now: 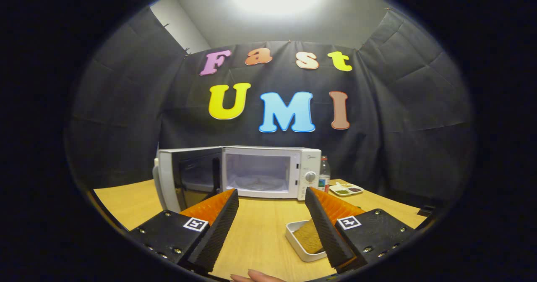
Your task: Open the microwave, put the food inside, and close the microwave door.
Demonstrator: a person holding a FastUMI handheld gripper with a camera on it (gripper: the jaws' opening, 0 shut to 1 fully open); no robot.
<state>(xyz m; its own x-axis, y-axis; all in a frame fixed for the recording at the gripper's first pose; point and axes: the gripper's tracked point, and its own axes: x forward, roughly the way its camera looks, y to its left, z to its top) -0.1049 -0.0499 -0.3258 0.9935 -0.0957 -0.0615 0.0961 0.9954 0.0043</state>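
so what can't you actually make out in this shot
- Food in the white dish, gripper view: the open gripper's right finger covers its far side.
- Sauces in the small tray beside the microwave: too small to identify.
- Bottle: partly behind the microwave.
- Microwave dial setting: too small.
- Fingertip below the fingers: cut off by the edge.

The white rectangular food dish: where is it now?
The white rectangular food dish sits on the wooden table, short of the open microwave, partly behind one finger of the open claw.
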